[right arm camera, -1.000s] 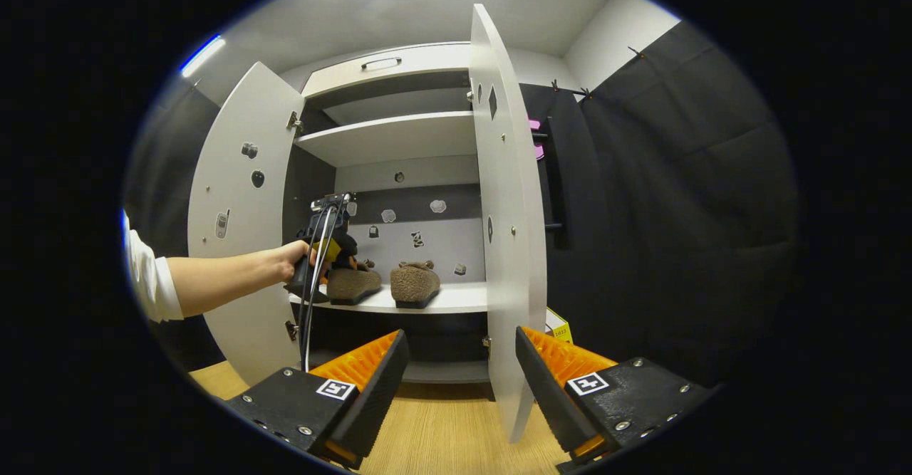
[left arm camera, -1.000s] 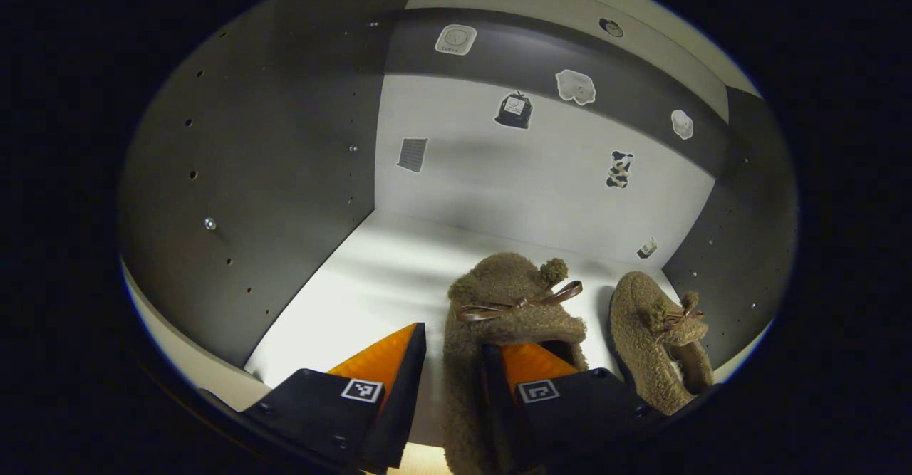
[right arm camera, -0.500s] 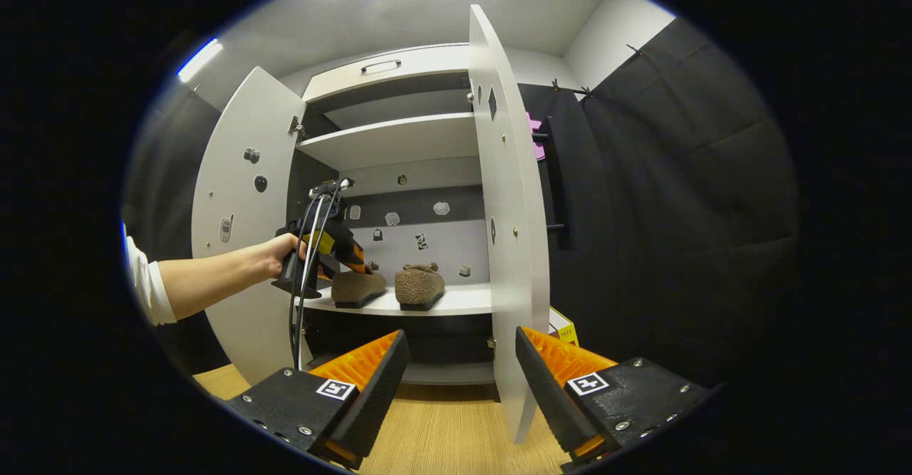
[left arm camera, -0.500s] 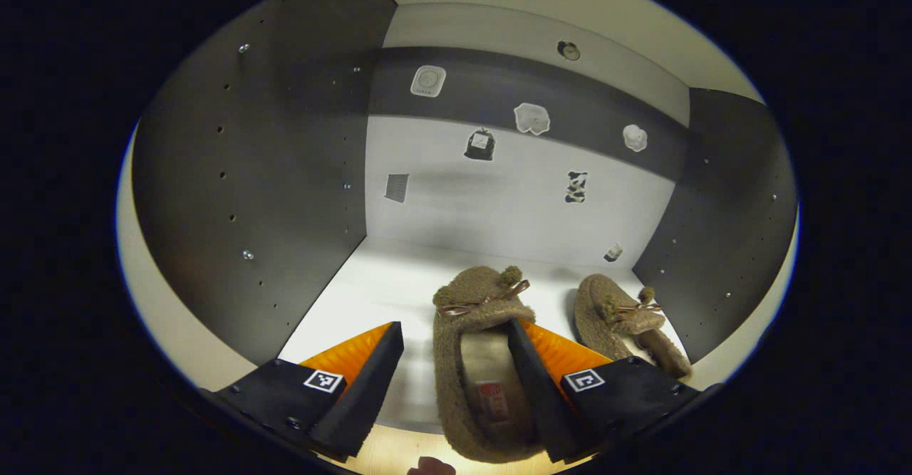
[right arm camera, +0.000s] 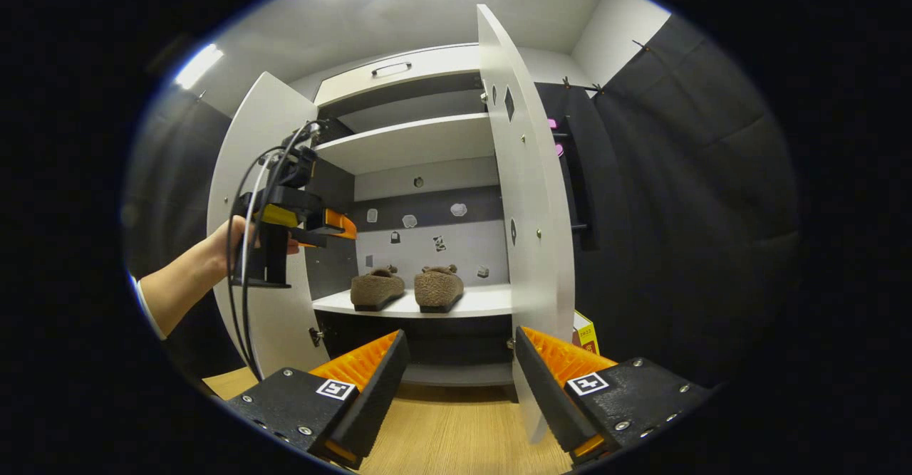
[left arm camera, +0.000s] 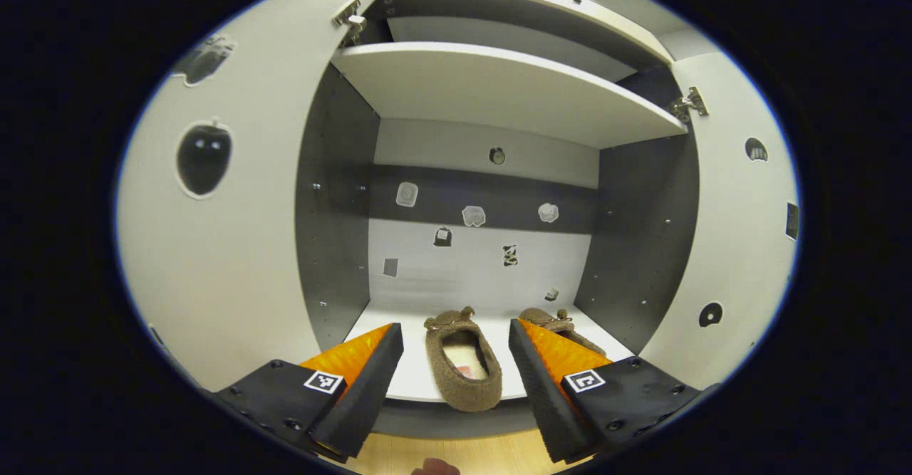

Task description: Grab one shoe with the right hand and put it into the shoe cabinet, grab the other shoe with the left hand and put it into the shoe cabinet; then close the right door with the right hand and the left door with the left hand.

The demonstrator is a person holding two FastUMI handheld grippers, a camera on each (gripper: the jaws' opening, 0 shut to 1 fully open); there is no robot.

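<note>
1. Standing open across the middle of the right gripper view, the shoe cabinet (right arm camera: 420,147) has pale shelves, dark side walls and small stickers on its back panel.
2. The left door (right arm camera: 246,197) swings out at the left of that view, and the right door (right arm camera: 531,197) juts edge-on just right of centre; both are pale with small stickers.
3. The left gripper (right arm camera: 335,224) sits at mid-left of the right gripper view, held by a hand (right arm camera: 231,236) in front of the left door, above and apart from the shoes; in its own view its fingers spread wide with nothing between them (left arm camera: 456,361).
4. The right gripper (right arm camera: 459,368) fills the bottom of its view, fingers wide apart and empty, over a wooden floor (right arm camera: 442,439).
5. Two fuzzy brown slippers rest side by side on the lower shelf: the left shoe (left arm camera: 462,357), bottom centre of the left gripper view, shows a pale insole and a small bow, and the right shoe (left arm camera: 552,318) lies just beside it.
</note>
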